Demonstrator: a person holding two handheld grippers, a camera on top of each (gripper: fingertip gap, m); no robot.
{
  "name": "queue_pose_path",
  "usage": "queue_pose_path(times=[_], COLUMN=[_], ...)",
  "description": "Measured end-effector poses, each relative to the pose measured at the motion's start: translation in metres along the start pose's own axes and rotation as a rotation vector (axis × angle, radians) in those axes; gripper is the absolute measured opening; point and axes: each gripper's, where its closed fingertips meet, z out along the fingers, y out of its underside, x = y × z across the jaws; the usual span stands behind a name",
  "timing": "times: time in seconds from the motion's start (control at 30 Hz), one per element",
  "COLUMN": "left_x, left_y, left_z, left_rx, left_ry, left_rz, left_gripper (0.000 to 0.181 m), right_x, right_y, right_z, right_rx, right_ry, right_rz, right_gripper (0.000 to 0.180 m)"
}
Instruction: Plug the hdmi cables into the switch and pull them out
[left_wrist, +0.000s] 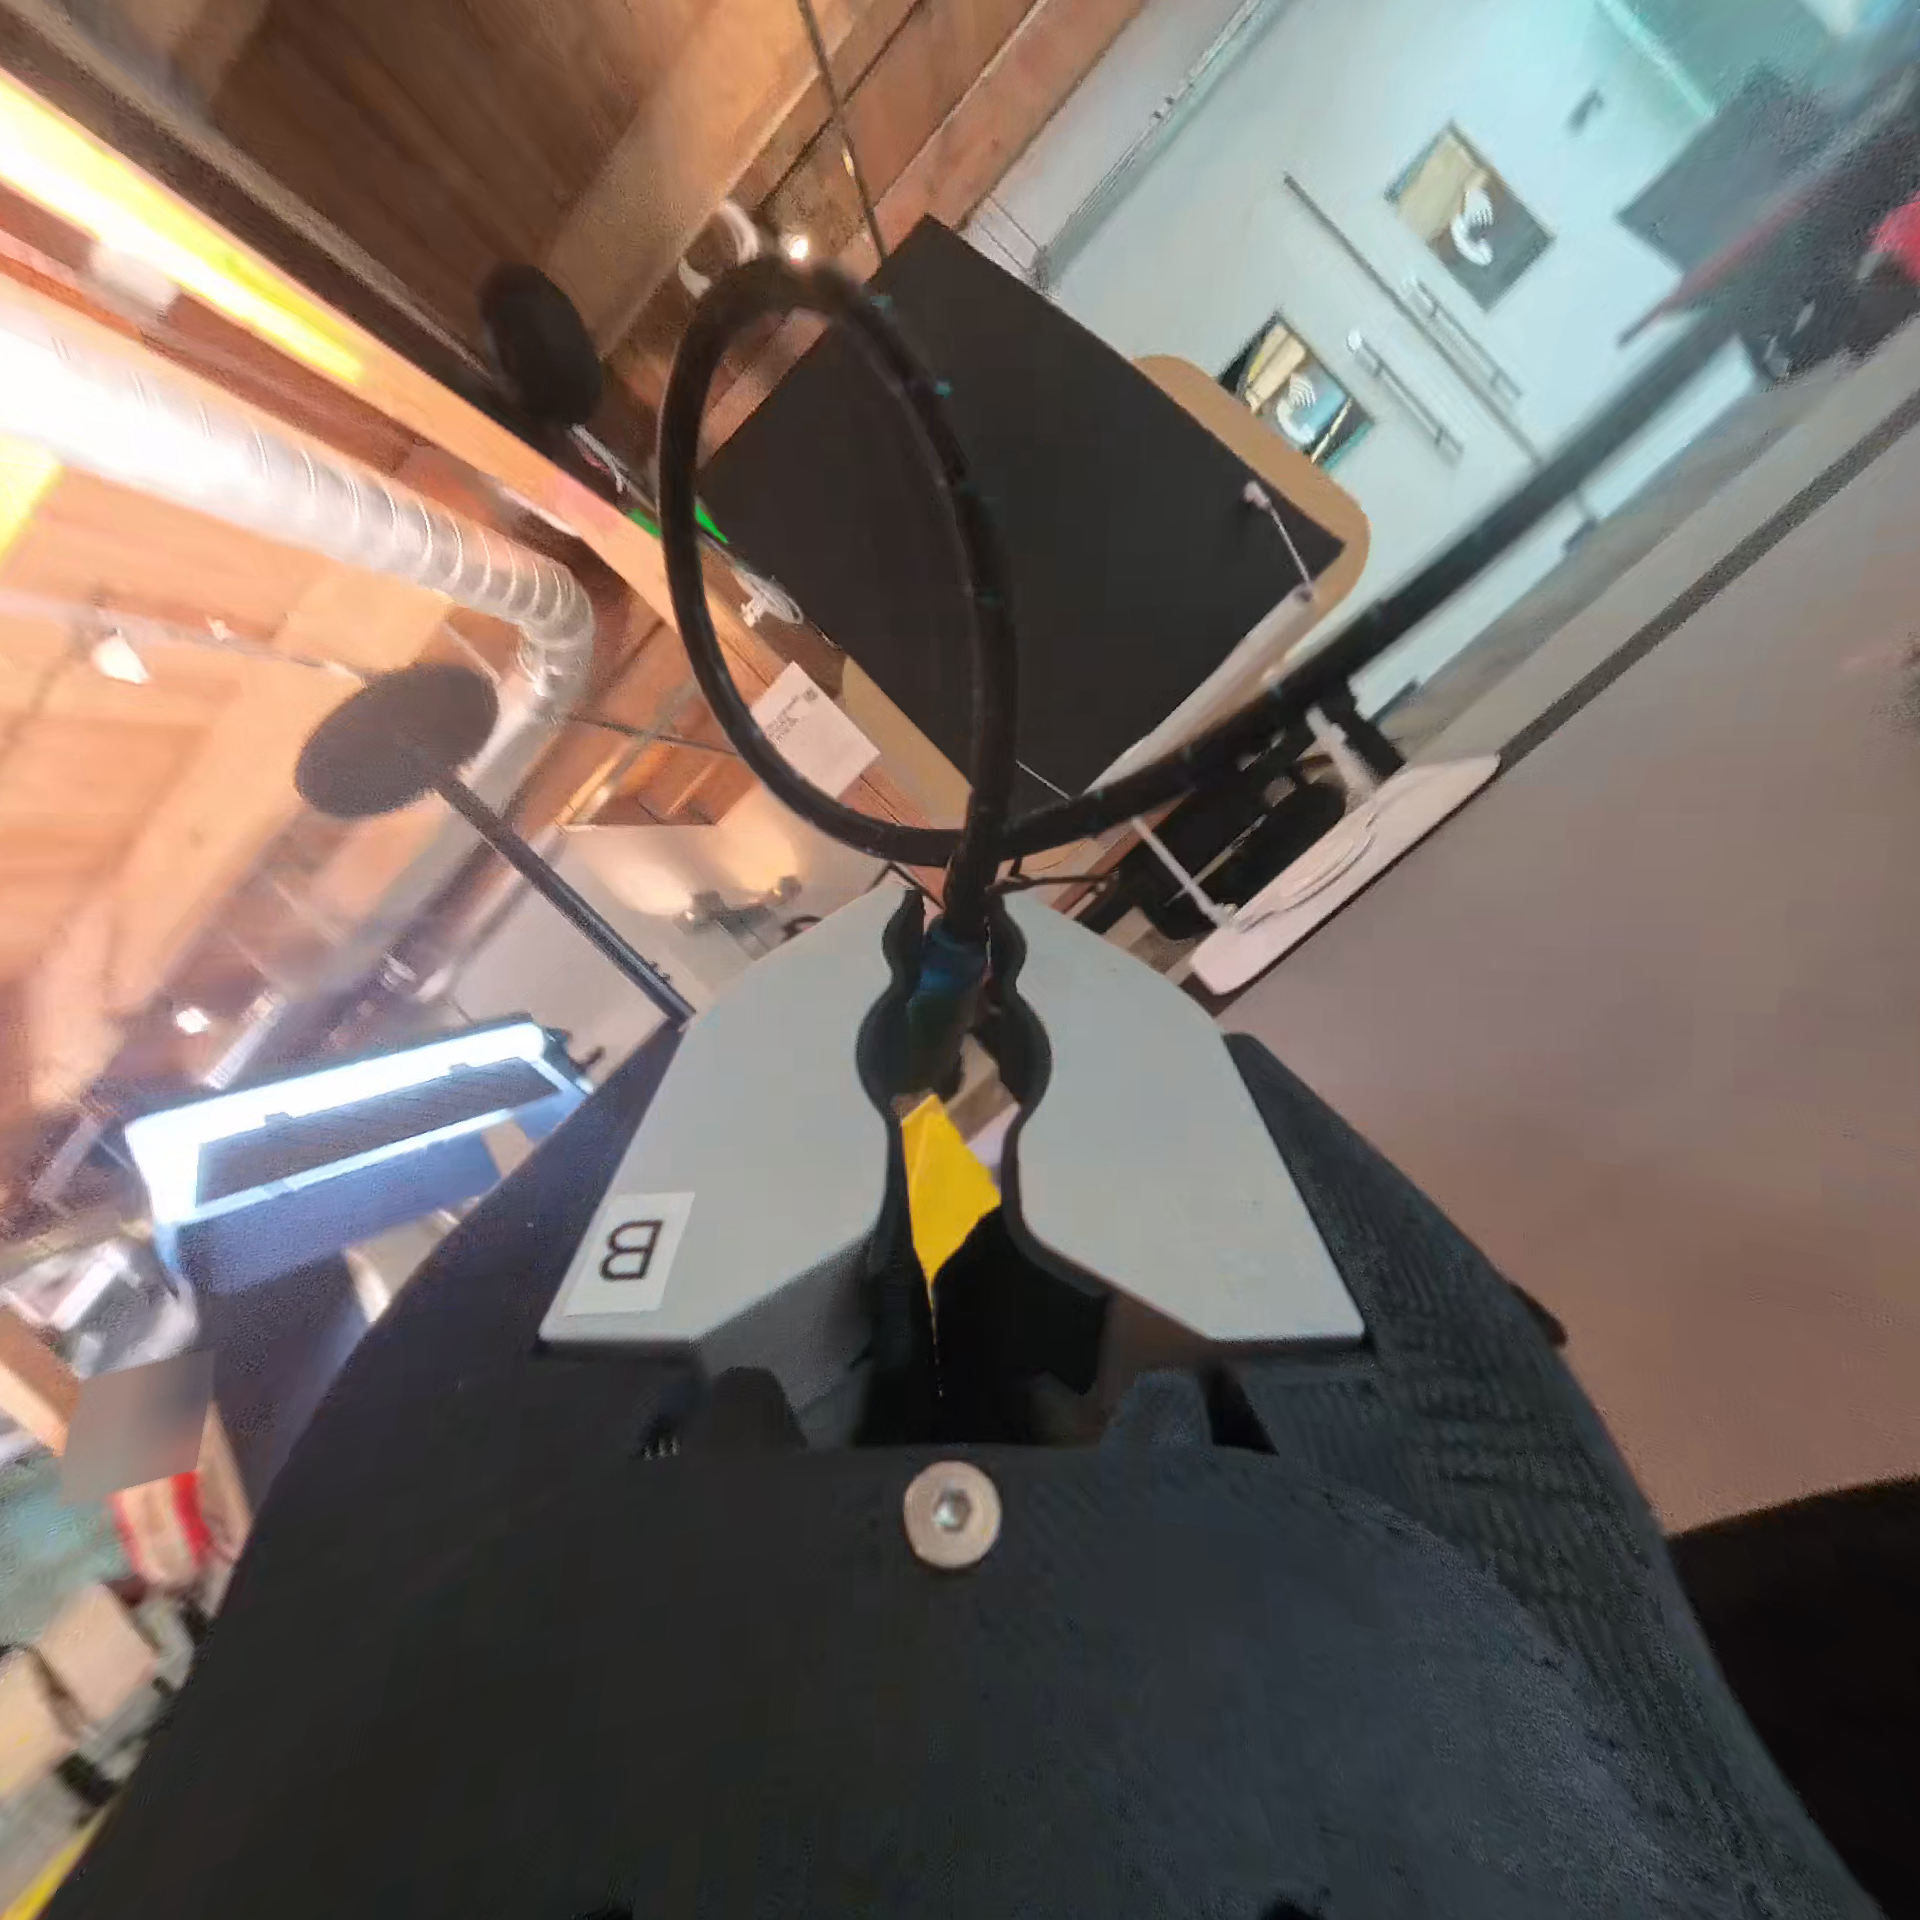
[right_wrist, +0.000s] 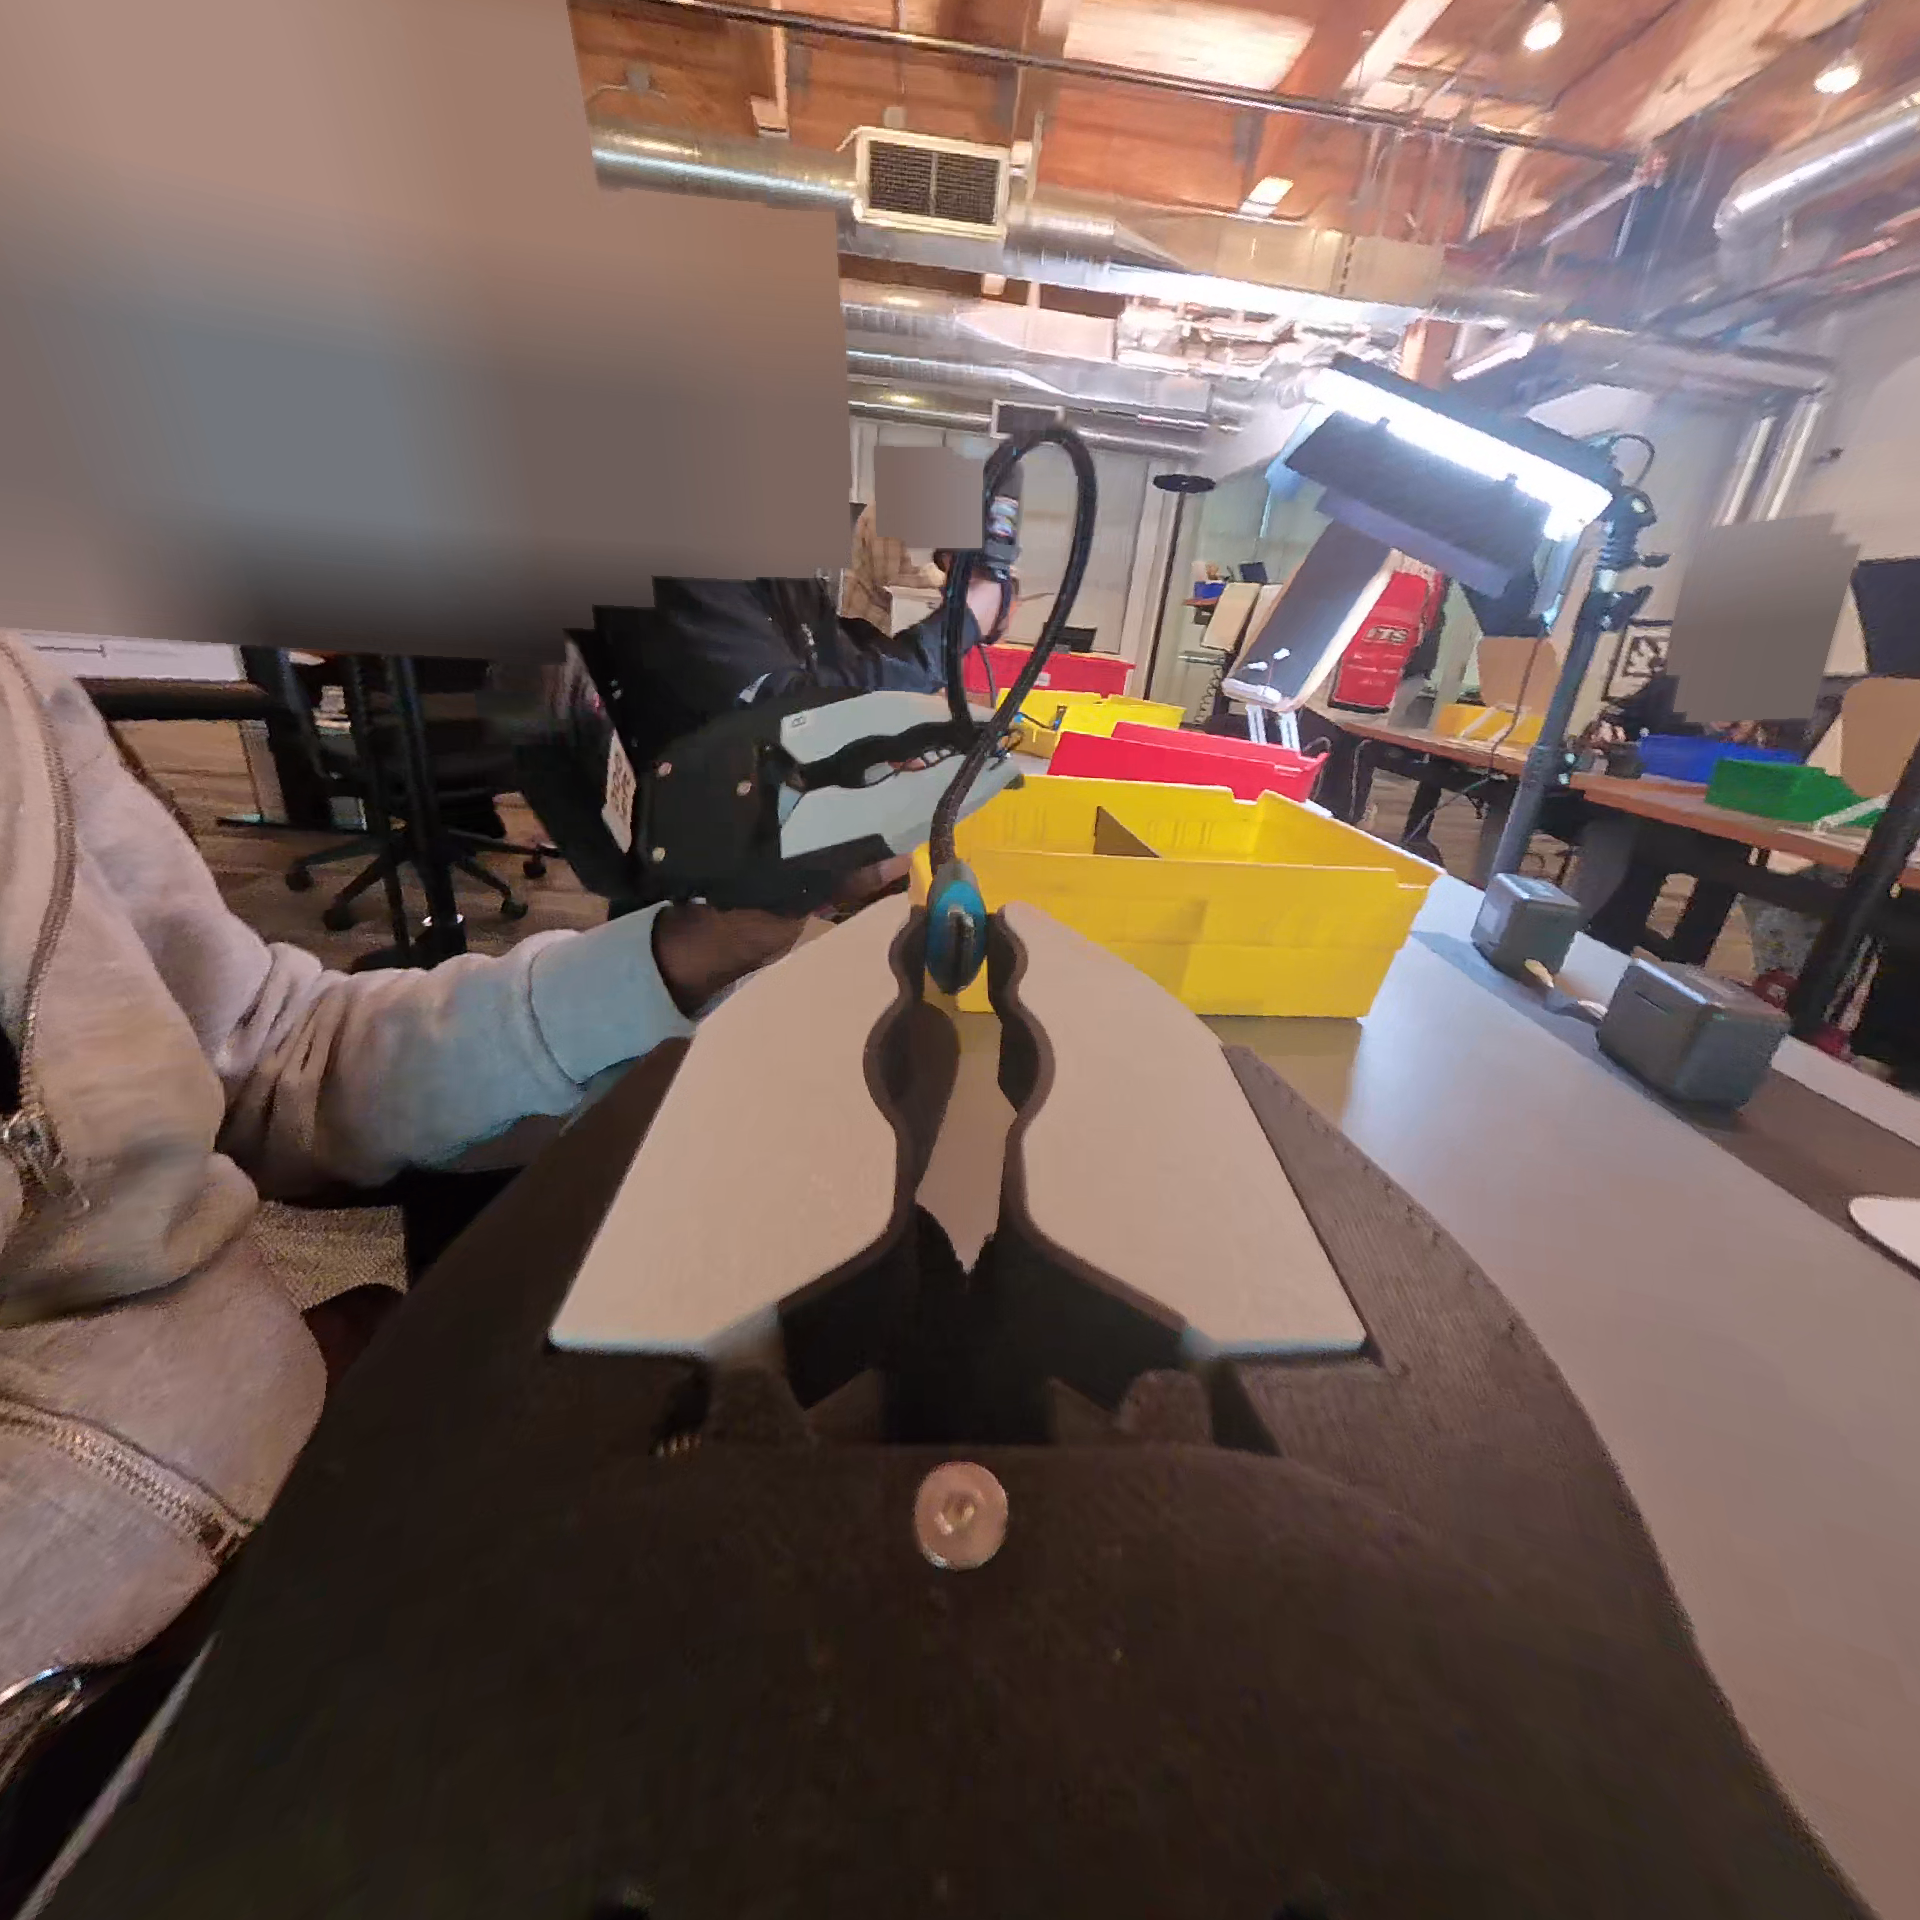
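Right gripper (right_wrist: 961, 951) at centre frame clamps a blue plug (right_wrist: 951, 935); its cable (right_wrist: 1049, 623) loops up and back to the left gripper (right_wrist: 935, 758), mid-left, closed on the other end. No switch visible; yellow bin (right_wrist: 1195, 894) sits behind on the worktop (right_wrist: 1558, 1195).

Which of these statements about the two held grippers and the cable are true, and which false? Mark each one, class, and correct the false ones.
1. The right gripper holds a blue connector at the tips of its jaws. True.
2. The left gripper is open and holds nothing. False: it is shut on the black cable.
3. The black cable hangs straight down. False: it curls up into a loop above the grippers.
4. A yellow bin sits on the table beyond the right gripper. True.
5. The yellow bin is full of cables. False: what shows of its inside looks empty.
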Motion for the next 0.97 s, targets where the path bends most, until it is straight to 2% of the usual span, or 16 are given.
queue_pose_path(times=[0.1,0.2,0.33,0.4,0.5,0.57,0.7,0.77,0.83,0.97], left_x=[0.009,0.028,0.038,0.033,0.031,0.050,0.106,0.130,0.137,0.123], left_y=[-0.012,-0.001,0.005,-0.003,-0.011,-0.022,-0.064,-0.075,-0.088,-0.106], left_z=[0.000,0.006,0.005,0.002,-0.001,-0.007,-0.035,-0.045,-0.049,-0.049], left_rx=[0.021,-0.039,-0.052,0.002,0.039,0.011,-0.072,-0.161,-0.184,-0.031], left_ry=[0.002,0.116,0.304,0.353,0.408,0.575,1.129,1.317,1.455,1.524], left_rz=[-0.031,-0.158,-0.527,-0.712,-0.892,-1.032,-1.447,-1.621,-1.765,-1.994], left_gripper=[0.011,0.014,0.027,0.030,0.030,0.030,0.032,0.033,0.034,0.039], right_x=[-0.007,-0.008,0.000,0.005,0.010,0.012,0.008,0.005,-0.001,-0.038], right_y=[0.005,0.008,0.010,0.013,0.018,0.023,0.032,0.029,0.019,-0.003], right_z=[0.005,0.008,0.010,0.010,0.010,0.012,0.017,0.019,0.019,0.032], right_rx=[0.004,0.013,-0.018,-0.050,-0.105,-0.157,-0.229,-0.209,-0.149,0.016], right_ry=[-0.030,0.015,0.144,0.214,0.286,0.325,0.344,0.349,0.344,0.223], right_rz=[-0.038,-0.102,-0.255,-0.335,-0.449,-0.548,-0.702,-0.715,-0.711,-0.761], right_gripper=[0.011,0.011,0.011,0.011,0.011,0.011,0.011,0.011,0.011,0.011])
